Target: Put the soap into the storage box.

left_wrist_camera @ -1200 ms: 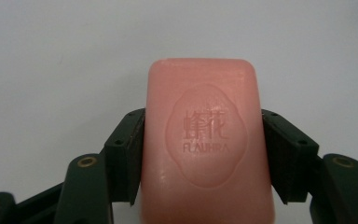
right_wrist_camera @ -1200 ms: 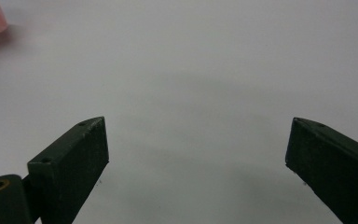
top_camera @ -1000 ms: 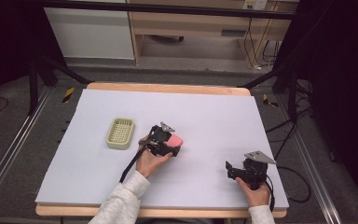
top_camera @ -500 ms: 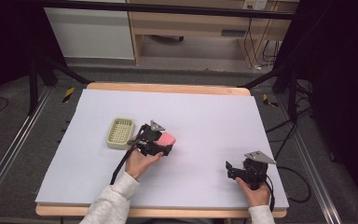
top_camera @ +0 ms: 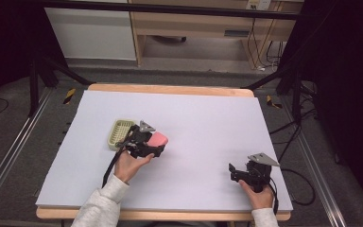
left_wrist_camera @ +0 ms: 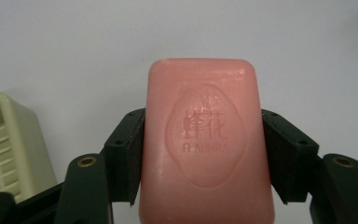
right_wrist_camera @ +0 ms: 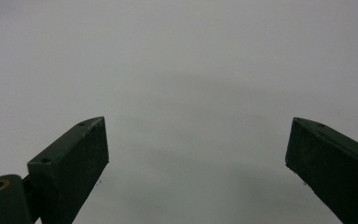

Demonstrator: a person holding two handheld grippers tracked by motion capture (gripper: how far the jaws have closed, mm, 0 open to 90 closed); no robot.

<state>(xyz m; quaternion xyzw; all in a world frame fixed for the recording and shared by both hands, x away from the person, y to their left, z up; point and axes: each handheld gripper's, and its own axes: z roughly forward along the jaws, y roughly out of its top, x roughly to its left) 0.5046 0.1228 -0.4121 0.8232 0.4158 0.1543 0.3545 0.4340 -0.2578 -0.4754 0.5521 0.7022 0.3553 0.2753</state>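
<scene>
**One soap bar in my left jaws, one dish beside it**

From the high view I count two grippers, one soap bar and one soap dish on the pale bench [top_camera: 208, 123]. My left gripper [top_camera: 157, 143] is clamped on the single pink soap bar [top_camera: 158, 139], held just off the right side of the pale green soap dish [top_camera: 119, 132], which sits on the bench left of centre. My right gripper [top_camera: 235, 171] rests near the bench's front right corner, well apart from the soap and the dish, with my hand behind it.

In the left gripper view, my two black jaws press against the two long sides of the soap bar [left_wrist_camera: 207, 140], one jaw on each side, so they are closed as far as the bar allows. The bar's stamped face, with one oval emblem and lettering, points at the camera. The soap dish [left_wrist_camera: 9, 144] shows at the left edge with its slotted grid, apart from the bar.

In the right gripper view, my two jaws stand wide apart over bare bench [right_wrist_camera: 191, 70], with nothing between them.
</scene>
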